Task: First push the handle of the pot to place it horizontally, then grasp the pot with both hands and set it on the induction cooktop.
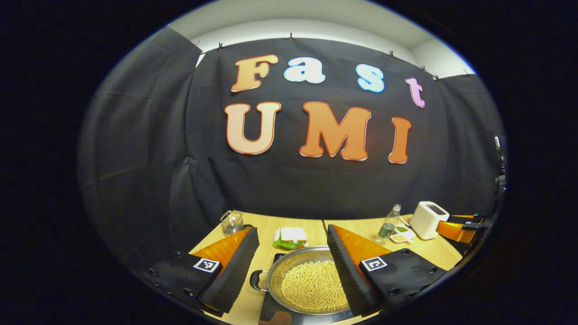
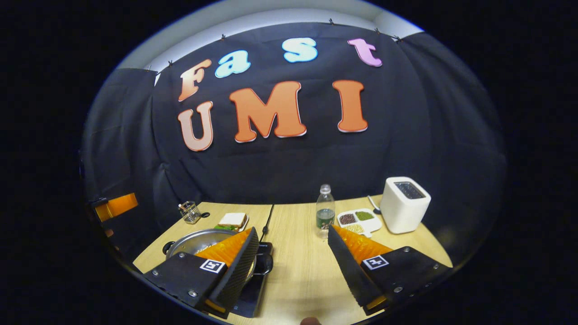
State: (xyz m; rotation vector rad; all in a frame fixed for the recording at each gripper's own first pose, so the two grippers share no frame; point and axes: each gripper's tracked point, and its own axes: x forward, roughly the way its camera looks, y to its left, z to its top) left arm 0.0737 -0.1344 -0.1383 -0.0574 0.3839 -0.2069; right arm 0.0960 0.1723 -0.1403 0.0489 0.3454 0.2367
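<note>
Silver pot [image 1: 311, 282] of yellow beans, white toaster [image 2: 405, 204], orange-and-black ribbed fingers [image 2: 241, 257], pale wood table [image 2: 298, 234]

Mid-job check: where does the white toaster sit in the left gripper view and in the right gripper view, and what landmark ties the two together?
Left gripper view: the white toaster stands at the far right of the table, past the right finger.
Right gripper view: the toaster stands right of centre, at the table's back edge.
Shared landmark: the water bottle stands to its left in both, with a small snack tray between them.
</note>
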